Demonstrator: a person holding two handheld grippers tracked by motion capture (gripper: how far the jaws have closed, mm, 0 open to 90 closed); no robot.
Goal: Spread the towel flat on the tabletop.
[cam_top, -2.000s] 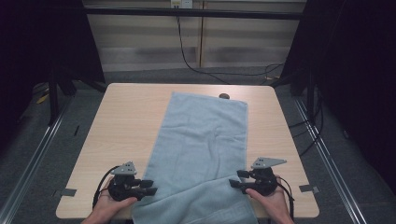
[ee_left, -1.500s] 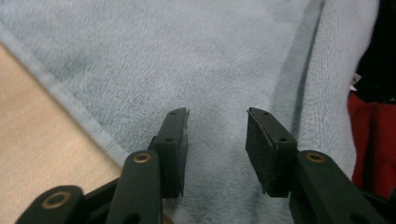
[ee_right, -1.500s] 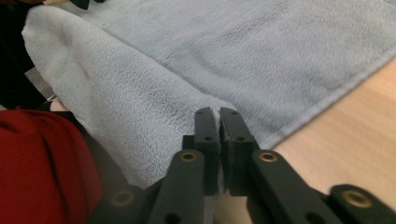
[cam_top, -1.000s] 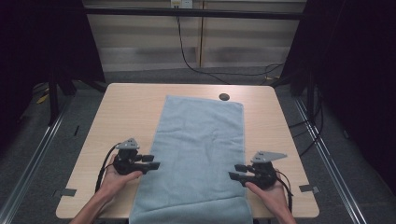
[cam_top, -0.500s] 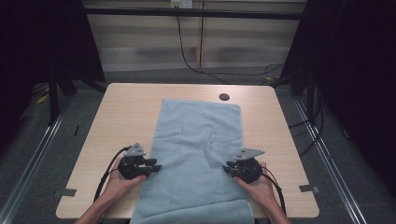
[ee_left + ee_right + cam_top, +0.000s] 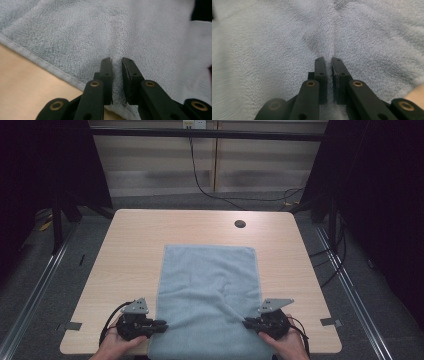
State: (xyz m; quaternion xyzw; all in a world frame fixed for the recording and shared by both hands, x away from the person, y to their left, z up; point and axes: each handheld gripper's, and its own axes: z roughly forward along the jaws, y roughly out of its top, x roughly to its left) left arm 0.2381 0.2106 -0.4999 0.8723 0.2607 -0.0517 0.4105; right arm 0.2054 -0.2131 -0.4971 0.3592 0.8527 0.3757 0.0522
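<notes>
A light blue towel (image 6: 207, 280) lies flat on the wooden table (image 6: 130, 250), its near end hanging over the front edge. My left gripper (image 6: 163, 324) sits at the towel's left edge near the front. Its jaws have just been closing and now pinch a raised fold of towel (image 6: 75, 32) between the pads, seen at the left gripper (image 6: 116, 60). My right gripper (image 6: 245, 322) sits at the towel's right edge. Its jaws have also just been closing, and the right gripper (image 6: 327, 59) is shut on a ridge of towel (image 6: 274, 37).
A round cable hole (image 6: 240, 224) lies in the tabletop beyond the towel's far edge. Bare wood runs along both sides of the towel. Black cables (image 6: 200, 175) trail on the floor behind the table. Dark curtains stand left and right.
The towel has slid toward the near edge, its far edge now well short of the cable hole. Both grippers moved in onto the towel's sides and their jaws closed on the cloth.
</notes>
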